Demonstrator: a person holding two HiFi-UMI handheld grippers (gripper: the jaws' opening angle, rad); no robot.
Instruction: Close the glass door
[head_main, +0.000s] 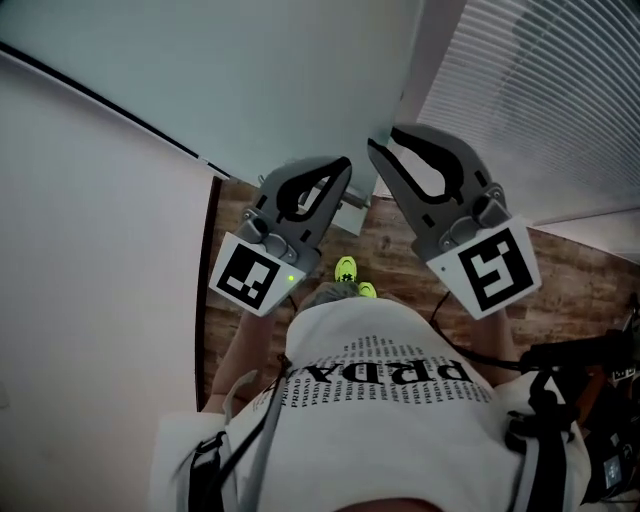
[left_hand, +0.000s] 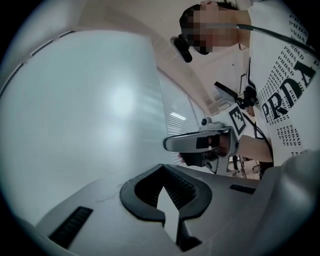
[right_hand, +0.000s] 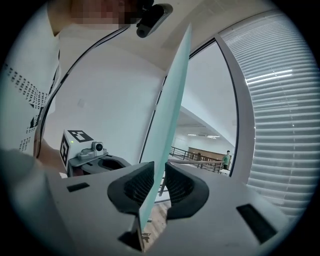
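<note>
The glass door (head_main: 250, 70) is a pale frosted pane across the top of the head view. Its free edge ends just above my right gripper (head_main: 380, 148). In the right gripper view the door (right_hand: 175, 100) shows edge-on and runs between the two black pads; my right gripper (right_hand: 159, 172) is shut on that edge. My left gripper (head_main: 345, 165) hangs just left of the right one, close to the pane's face. Its tips meet with nothing between them. In the left gripper view the pane (left_hand: 90, 125) fills the left side beyond the shut left gripper (left_hand: 164, 175).
A white wall (head_main: 90, 280) stands at the left and slatted blinds (head_main: 540, 90) at the right. A metal door fitting (head_main: 350, 205) sits on the wooden floor (head_main: 390, 250), near my yellow shoes (head_main: 346, 271). Beyond the doorway are railings and a distant person (right_hand: 228, 159).
</note>
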